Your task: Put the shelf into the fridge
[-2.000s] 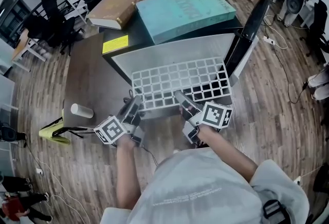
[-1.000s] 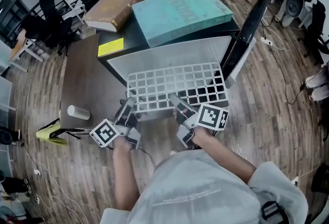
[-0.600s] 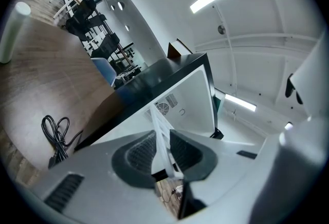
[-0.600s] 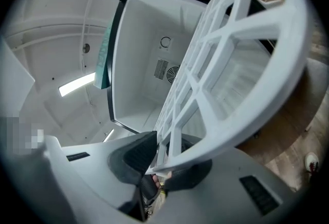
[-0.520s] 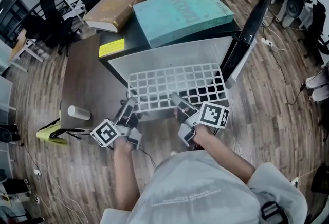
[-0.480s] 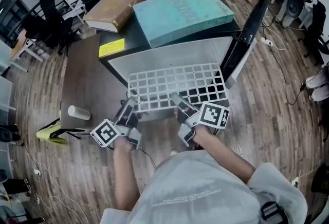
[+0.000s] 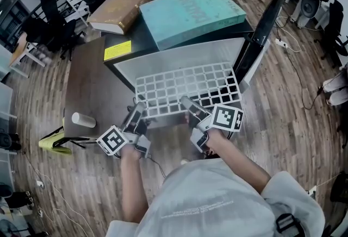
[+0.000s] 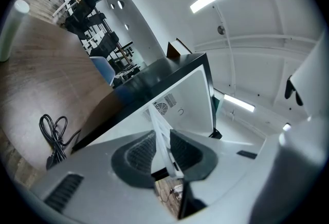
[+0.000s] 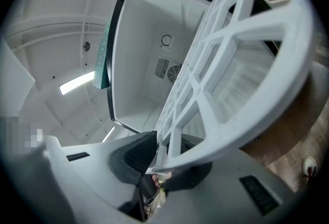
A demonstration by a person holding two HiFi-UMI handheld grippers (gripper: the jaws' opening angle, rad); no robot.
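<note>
A white grid shelf (image 7: pixel 187 89) is held about level in front of the open black mini fridge (image 7: pixel 179 56), its far edge reaching into the white cavity. My left gripper (image 7: pixel 138 112) is shut on the shelf's near left edge. My right gripper (image 7: pixel 187 106) is shut on the near edge further right. In the left gripper view the shelf (image 8: pixel 160 133) shows edge-on, pinched between the dark pads of the gripper (image 8: pixel 160 153), with the fridge (image 8: pixel 187 89) beyond. In the right gripper view the shelf (image 9: pixel 226 63) runs from the gripper (image 9: pixel 162 159) into the fridge interior (image 9: pixel 149 48).
The fridge door (image 7: pixel 263 26) stands open at the right. A brown book (image 7: pixel 126 5) and a teal book (image 7: pixel 190 13) lie on the fridge top. A dark low table (image 7: pixel 89 83) at the left carries a white cup (image 7: pixel 84 118). A black cable (image 8: pixel 54 138) lies on the wooden floor.
</note>
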